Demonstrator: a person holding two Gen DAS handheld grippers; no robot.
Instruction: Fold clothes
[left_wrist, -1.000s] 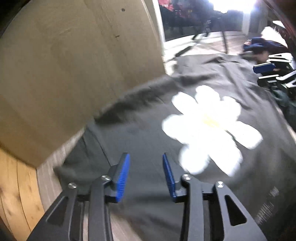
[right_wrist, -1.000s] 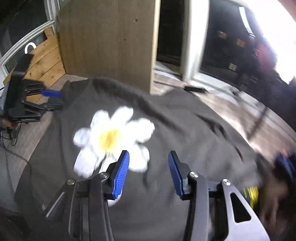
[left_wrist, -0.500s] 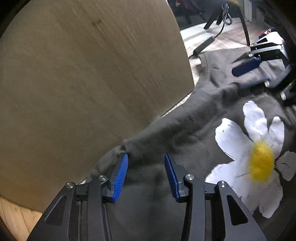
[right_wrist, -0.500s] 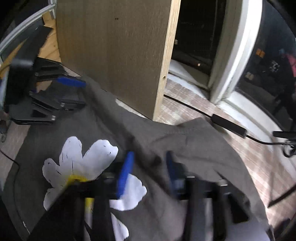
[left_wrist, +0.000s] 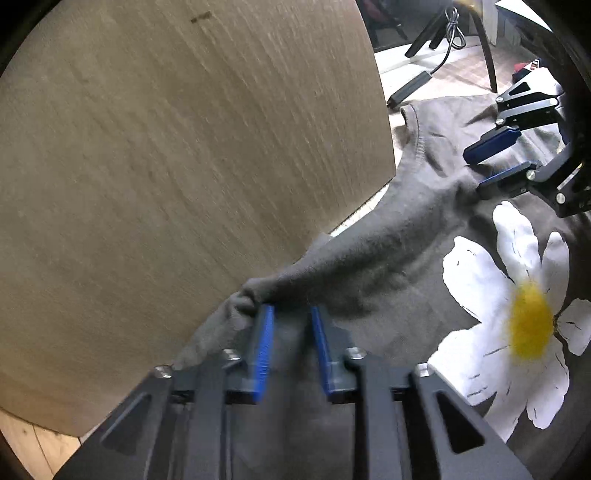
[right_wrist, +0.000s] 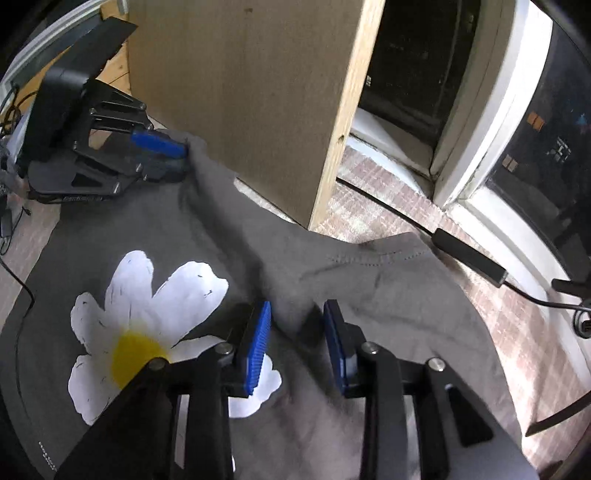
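The grey T-shirt (left_wrist: 388, 258) is soft matt knit cloth with a faint nap; its printed daisy (left_wrist: 517, 325) looks flat and slightly cracked. The upright panel (left_wrist: 166, 166) is matt wood with fine grain, and its raw pale edge (right_wrist: 341, 110) shows. Each hand-held gripper (right_wrist: 297, 343) has matt black plastic arms, ribbed blue pads (right_wrist: 256, 350) and bright metal screws (right_wrist: 436, 363). The floor (right_wrist: 384, 206) looks coarse and woven.

dark grey cotton t-shirt (right_wrist: 388, 295) w/ large white daisy print, yellow centre (right_wrist: 147, 328), lying front-up, spread on the floor. Top edge bunched into a raised ridge running along the shoulder line; stitched sleeve hem (left_wrist: 417, 125) lies flat at one end. Small white print near bottom hem.
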